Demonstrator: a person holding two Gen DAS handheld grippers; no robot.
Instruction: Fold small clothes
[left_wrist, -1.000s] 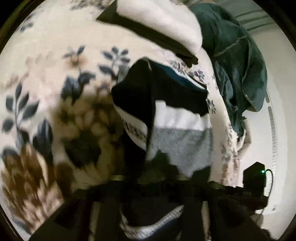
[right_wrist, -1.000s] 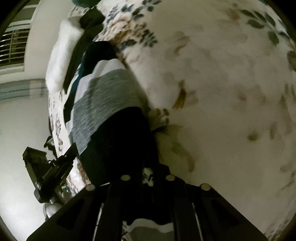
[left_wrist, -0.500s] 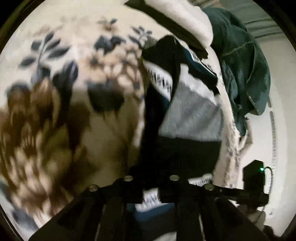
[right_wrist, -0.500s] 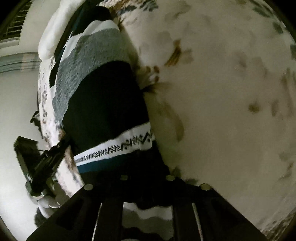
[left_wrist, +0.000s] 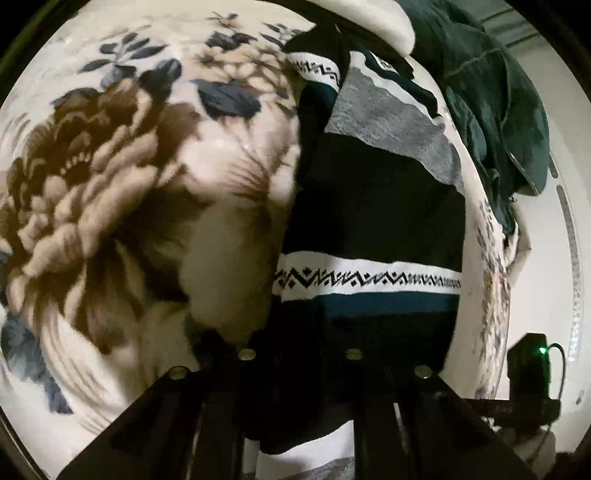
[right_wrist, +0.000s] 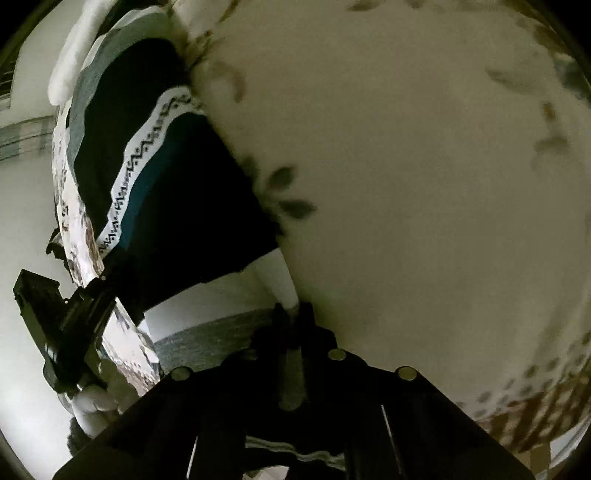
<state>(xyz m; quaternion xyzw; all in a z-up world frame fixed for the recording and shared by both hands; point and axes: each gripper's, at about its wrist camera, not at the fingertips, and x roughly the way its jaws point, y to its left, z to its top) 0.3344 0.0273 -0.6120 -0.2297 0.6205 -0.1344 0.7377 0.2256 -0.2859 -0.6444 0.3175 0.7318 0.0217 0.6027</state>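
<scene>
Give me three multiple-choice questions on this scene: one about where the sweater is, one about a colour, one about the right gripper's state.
1. The sweater lies on: A a floral blanket; B a wooden table; C bare floor.
2. The narrow band along the zigzag stripe, on its near side, is: A red; B yellow; C teal.
3. The right gripper is: A open above the blanket; B shut on the sweater's white edge; C out of view.
Answers: 1 A, flower print surrounds it. 2 C, a teal band runs along the stripe. 3 B, its fingertips pinch the white cloth.
</scene>
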